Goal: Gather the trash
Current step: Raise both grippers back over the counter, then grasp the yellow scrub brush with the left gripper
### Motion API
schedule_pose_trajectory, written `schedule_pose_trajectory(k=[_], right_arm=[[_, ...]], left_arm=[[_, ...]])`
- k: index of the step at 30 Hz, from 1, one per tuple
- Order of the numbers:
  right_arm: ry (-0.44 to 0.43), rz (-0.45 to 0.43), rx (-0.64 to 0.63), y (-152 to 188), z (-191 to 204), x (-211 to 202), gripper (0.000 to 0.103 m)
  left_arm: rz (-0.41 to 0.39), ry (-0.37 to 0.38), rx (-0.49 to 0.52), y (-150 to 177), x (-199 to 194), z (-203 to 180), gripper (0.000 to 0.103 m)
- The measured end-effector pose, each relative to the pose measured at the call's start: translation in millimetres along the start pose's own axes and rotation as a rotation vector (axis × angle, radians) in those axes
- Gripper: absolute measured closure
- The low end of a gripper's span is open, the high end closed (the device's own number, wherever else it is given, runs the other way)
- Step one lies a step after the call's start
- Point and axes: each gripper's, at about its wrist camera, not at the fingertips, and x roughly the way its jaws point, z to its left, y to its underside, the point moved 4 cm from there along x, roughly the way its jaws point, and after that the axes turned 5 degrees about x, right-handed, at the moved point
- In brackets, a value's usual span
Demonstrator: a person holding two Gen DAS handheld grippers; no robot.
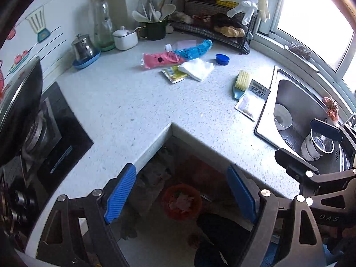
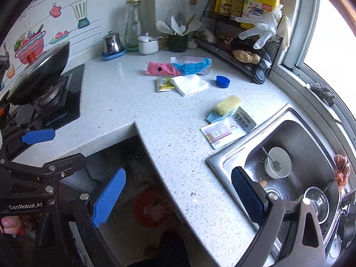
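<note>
wrapper [image 1: 163, 60]: I see pink and blue
napkin [image 1: 197, 69]: white
cap [image 1: 222, 59]: blue
bin [image 1: 182, 201]: red
my pads [image 1: 121, 192]: ribbed blue

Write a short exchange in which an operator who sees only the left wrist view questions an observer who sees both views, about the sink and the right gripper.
Operator: From the left wrist I see a white bowl in the sink. Is anything in it?
Observer: Yes. The right wrist view shows a spoon resting in it, with its handle leaning over the rim.
Operator: I only catch the edge of the right gripper. Is it holding anything?
Observer: No. Its jaws are wide open and there is nothing between them.
</note>
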Motion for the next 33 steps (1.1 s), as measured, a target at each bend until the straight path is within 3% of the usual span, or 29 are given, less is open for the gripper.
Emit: schedule_pose_trajectory(k=[15,27,32,33], right_arm=[[0.133,0.069,0.22,-59,-106,58,0.008],[0.204,0.168,0.344,-57,-176,98,0.008],[0.202,0.18,0.369,-61,-189,107,0.008],[0.195,0.179,0.367,-63,-189,108,0.008]], left_arm=[[0.106,0.147,0.216,-132,113,-73,0.021],[0.215,0.246,0.358,-172,192,-132,0.021],[0.237,0.26,0.336,-183,214,-134,0.022],[0.238,0.259,0.334,-184,216,-133,0.027]])
